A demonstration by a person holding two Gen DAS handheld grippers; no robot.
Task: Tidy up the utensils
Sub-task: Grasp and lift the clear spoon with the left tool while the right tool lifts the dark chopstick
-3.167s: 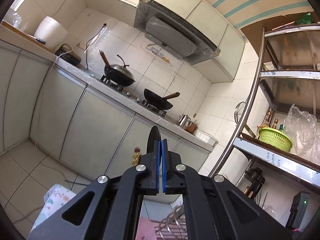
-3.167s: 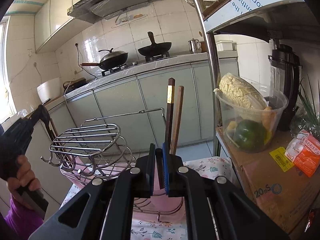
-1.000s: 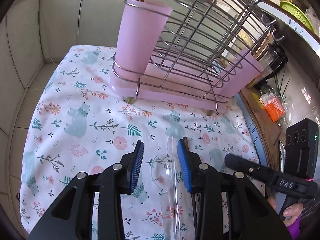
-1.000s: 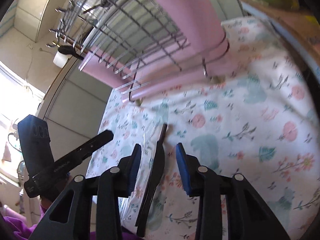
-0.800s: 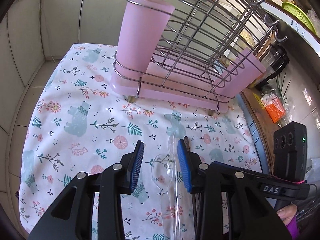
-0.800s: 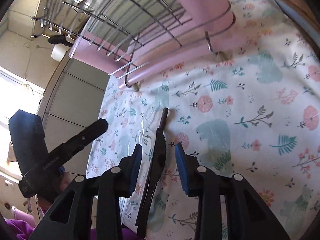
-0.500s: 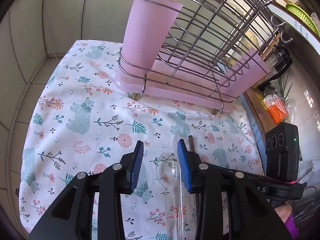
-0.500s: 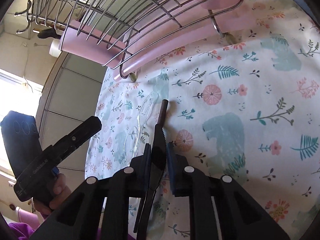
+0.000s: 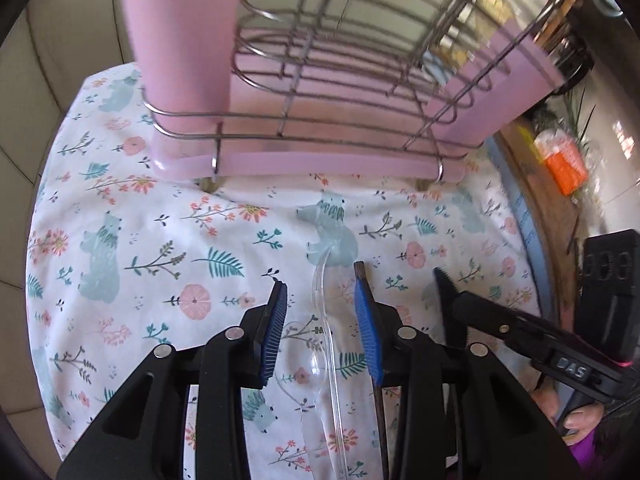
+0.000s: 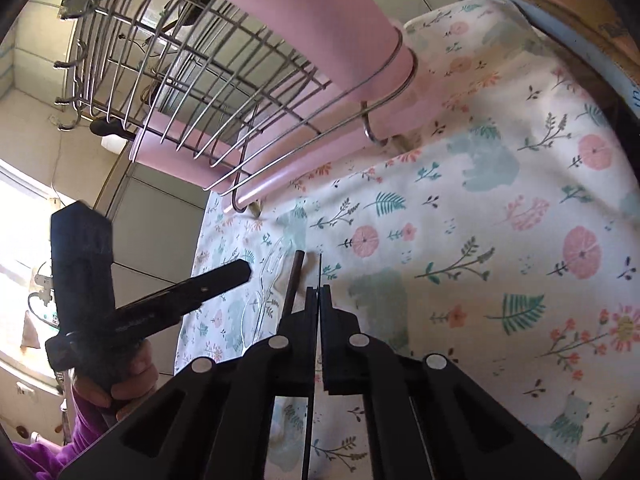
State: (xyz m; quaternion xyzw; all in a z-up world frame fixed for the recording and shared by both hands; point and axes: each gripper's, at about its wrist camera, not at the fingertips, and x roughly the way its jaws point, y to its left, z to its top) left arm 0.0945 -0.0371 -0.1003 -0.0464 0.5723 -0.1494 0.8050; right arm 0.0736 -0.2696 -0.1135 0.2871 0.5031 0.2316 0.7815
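A thin black serrated knife (image 9: 450,304) is pinched edge-on in my right gripper (image 10: 321,289), which is shut on its blade just above the floral tablecloth (image 10: 500,240). Beside it, a dark brown chopstick (image 10: 294,276) lies on the cloth. My left gripper (image 9: 320,288) is open and straddles a clear plastic spoon (image 9: 316,360) without touching it; the chopstick (image 9: 362,276) runs beside its right pad. Behind stands the wire dish rack (image 9: 320,92) on a pink tray (image 9: 328,164), with a pink utensil cup (image 9: 184,40) at its left end.
A cardboard box with an orange packet (image 9: 564,160) stands past the table's blue right rim (image 9: 524,232). Grey-green cabinet doors (image 10: 160,232) lie beyond the far edge. A hand in a purple sleeve (image 10: 120,376) holds the left gripper. A second pink cup (image 10: 320,24) fills the rack's right end.
My right gripper closed on the black knife and raised it off the chopstick. My left gripper moved forward toward the rack and lower, still open over the clear spoon.
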